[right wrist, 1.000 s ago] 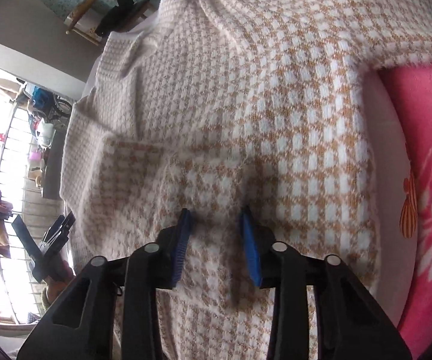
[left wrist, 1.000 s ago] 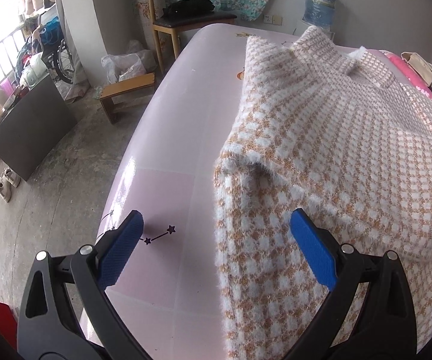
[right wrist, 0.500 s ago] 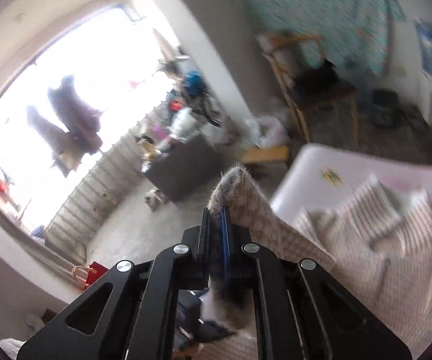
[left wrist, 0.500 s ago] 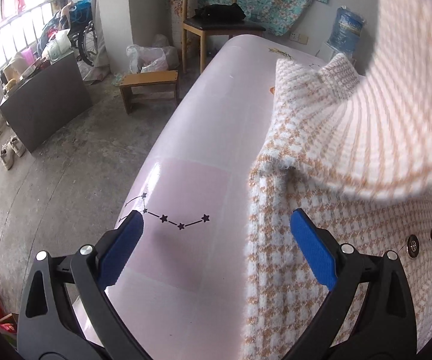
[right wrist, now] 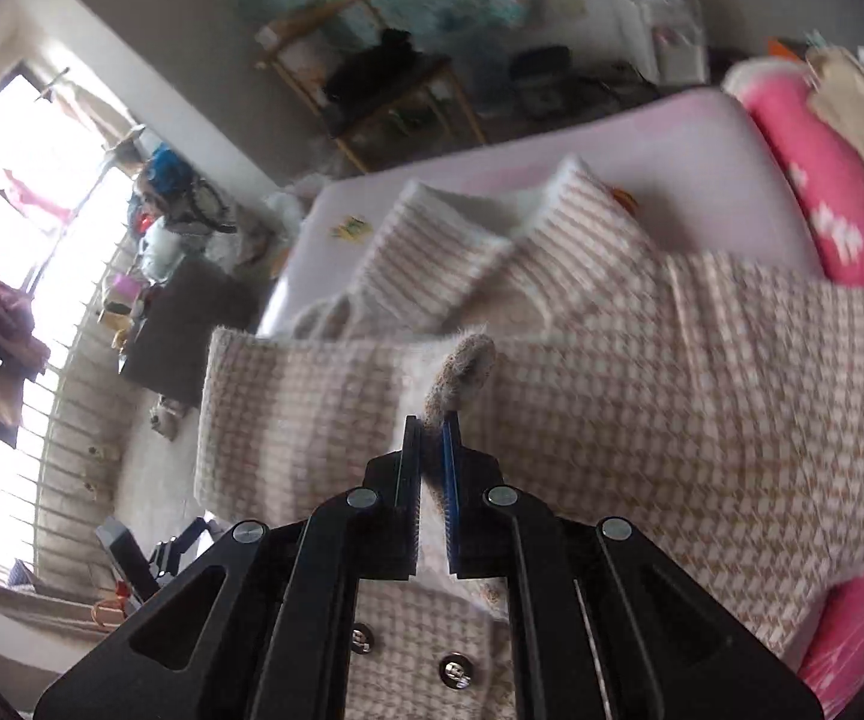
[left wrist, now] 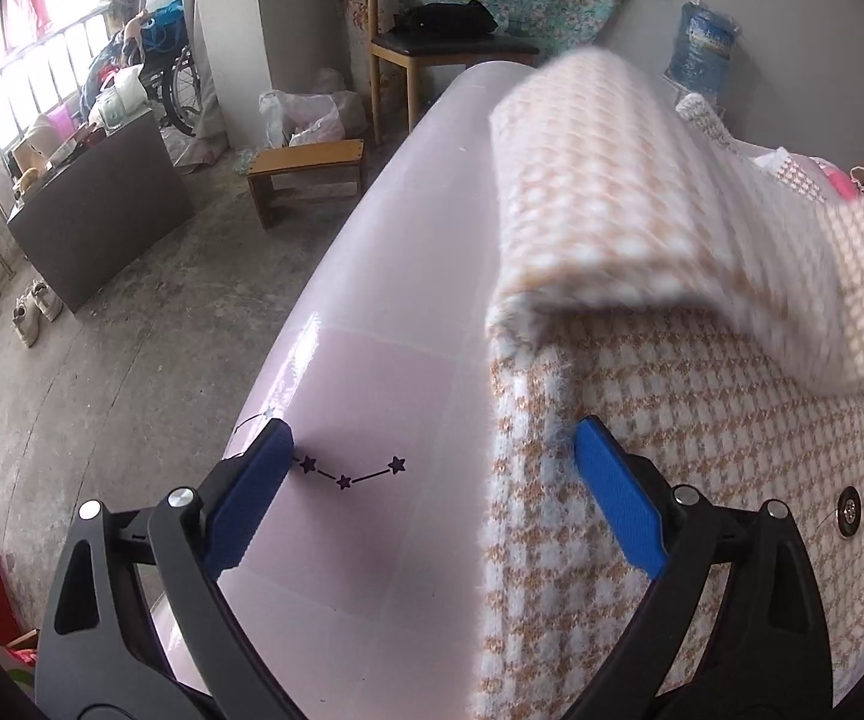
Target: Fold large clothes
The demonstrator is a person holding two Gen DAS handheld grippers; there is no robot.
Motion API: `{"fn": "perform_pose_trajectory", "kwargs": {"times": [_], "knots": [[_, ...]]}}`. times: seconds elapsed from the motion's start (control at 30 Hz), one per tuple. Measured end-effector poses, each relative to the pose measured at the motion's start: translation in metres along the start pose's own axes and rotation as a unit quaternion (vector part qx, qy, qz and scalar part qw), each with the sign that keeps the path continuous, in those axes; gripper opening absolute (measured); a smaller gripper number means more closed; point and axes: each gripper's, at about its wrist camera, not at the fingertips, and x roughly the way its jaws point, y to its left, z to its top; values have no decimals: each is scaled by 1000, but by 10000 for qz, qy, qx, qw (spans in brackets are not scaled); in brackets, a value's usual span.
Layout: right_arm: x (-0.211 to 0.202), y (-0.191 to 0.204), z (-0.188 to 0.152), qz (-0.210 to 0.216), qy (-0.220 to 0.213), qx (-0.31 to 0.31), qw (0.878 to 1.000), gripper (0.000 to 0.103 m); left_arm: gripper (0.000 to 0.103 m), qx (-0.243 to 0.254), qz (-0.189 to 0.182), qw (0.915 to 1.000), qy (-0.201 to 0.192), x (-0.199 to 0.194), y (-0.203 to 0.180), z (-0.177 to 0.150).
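Observation:
A fuzzy tan-and-white houndstooth jacket [left wrist: 702,432] with dark snap buttons [left wrist: 847,505] lies on a pale pink bed [left wrist: 384,276]. My left gripper [left wrist: 426,480] is open and empty, low over the bed, its right finger at the jacket's left edge. My right gripper [right wrist: 431,444] is shut on a pinch of the jacket [right wrist: 642,396] and holds a fold of it up and over the lower part. That lifted fold [left wrist: 612,192] shows blurred in the left wrist view. The collar [right wrist: 474,240] lies at the far end.
A pink blanket [right wrist: 816,204] lies along the bed's right side. Left of the bed is bare concrete floor with a small wooden stool [left wrist: 306,171], a wooden chair [left wrist: 432,30], a dark cabinet [left wrist: 96,204] and shoes [left wrist: 36,309]. A water jug [left wrist: 705,48] stands at the back.
My right gripper closed on the jacket, lifted it and is carrying the fold forward over the lower part. My left gripper shifted slightly toward the jacket's edge and stayed open.

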Motion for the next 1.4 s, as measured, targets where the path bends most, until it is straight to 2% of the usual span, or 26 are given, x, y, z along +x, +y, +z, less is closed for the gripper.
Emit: {"fn": "perform_pose_trajectory", "kwargs": {"times": [0.07, 0.17, 0.33, 0.5, 0.67, 0.77, 0.9, 1.0, 1.07, 1.17, 1.27, 1.33, 1.37, 1.4], "knots": [[-3, -17, -3, 21, -93, 164, 9998, 7, 91, 26, 23, 10000, 14, 0, -1, 1], [-23, -22, -4, 221, -348, 192, 9990, 7, 90, 30, 40, 10000, 25, -1, -1, -1], [-39, -42, -2, 66, -535, 401, 9977, 7, 90, 29, 76, 10000, 40, -2, -4, -1], [-17, -77, -9, -448, -281, 600, 9968, 7, 90, 36, 92, 9999, 47, -1, -3, 2], [11, -93, -13, -960, -154, 423, 9944, 7, 88, 37, 54, 10000, 24, -2, -3, 1], [29, -99, -16, -1305, -28, 255, 9911, 7, 80, 25, -202, 9998, -37, -11, 1, 0], [26, -85, -18, -1593, -274, -231, 9866, 7, 80, -9, -595, 9972, -463, -43, 13, 8], [23, -75, -16, -1817, -438, -479, 9812, 7, 79, -26, -1071, 9919, -682, -61, 17, 25], [27, -74, -14, -1978, -467, -592, 9773, 7, 76, 90, -1250, 9898, -677, -62, 11, 37], [39, -78, -11, -2114, -280, -633, 9749, 8, 70, 247, -1508, 9871, -478, -49, -1, 52], [30, -72, -12, -2320, -404, -740, 9690, 17, 66, 416, -1844, 9815, -302, -36, -15, 67], [13, -58, -12, -2438, -783, -848, 9629, 26, 66, 471, -2124, 9758, -238, -28, -24, 80], [6, -49, -13, -2312, -943, -959, 9636, 30, 66, 531, -2224, 9733, -214, -23, -30, 88], [2, -40, -14, -2120, -1027, -1097, 9656, 40, 66, 623, -2325, 9705, -163, -17, -38, 95]]}}
